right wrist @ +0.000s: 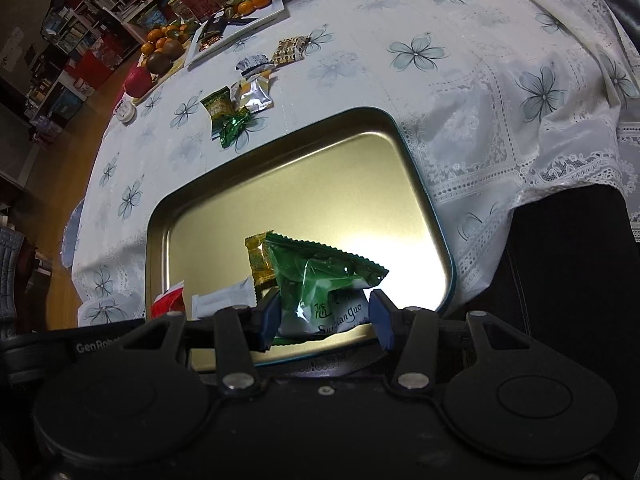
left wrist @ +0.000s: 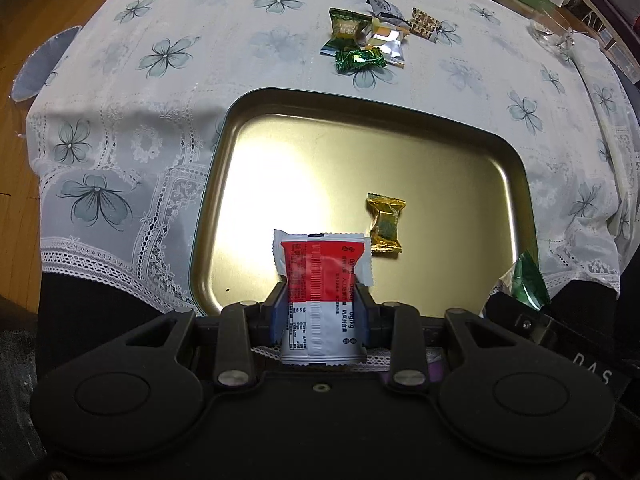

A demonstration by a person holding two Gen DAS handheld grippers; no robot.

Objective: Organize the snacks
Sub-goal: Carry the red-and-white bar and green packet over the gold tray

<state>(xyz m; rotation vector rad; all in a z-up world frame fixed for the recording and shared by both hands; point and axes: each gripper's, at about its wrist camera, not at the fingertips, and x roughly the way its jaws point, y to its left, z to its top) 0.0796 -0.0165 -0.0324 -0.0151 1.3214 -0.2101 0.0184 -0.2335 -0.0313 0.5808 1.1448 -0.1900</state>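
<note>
The left hand-held gripper [left wrist: 320,308] pinches one red-and-white sachet [left wrist: 322,276] over the near edge of the gold tray [left wrist: 224,184]. The right hand-held gripper [right wrist: 322,316] holds one green packet [right wrist: 320,284] between its blue pads; whether both pads press it, I cannot tell. Inside the tray lies one gold-wrapped candy [left wrist: 385,224], right of the sachet. Beyond the tray's far rim, on the flowered tablecloth [left wrist: 160,80] over the counter, sits a cluster of six snacks [left wrist: 372,36]: three green, one silver, one grey-white, one brown-patterned. Only the right wrist view shows oranges [right wrist: 164,38] and shelves [right wrist: 72,40] far left of the tray; only the left wrist view shows a glass [left wrist: 554,34] far right of it.
</note>
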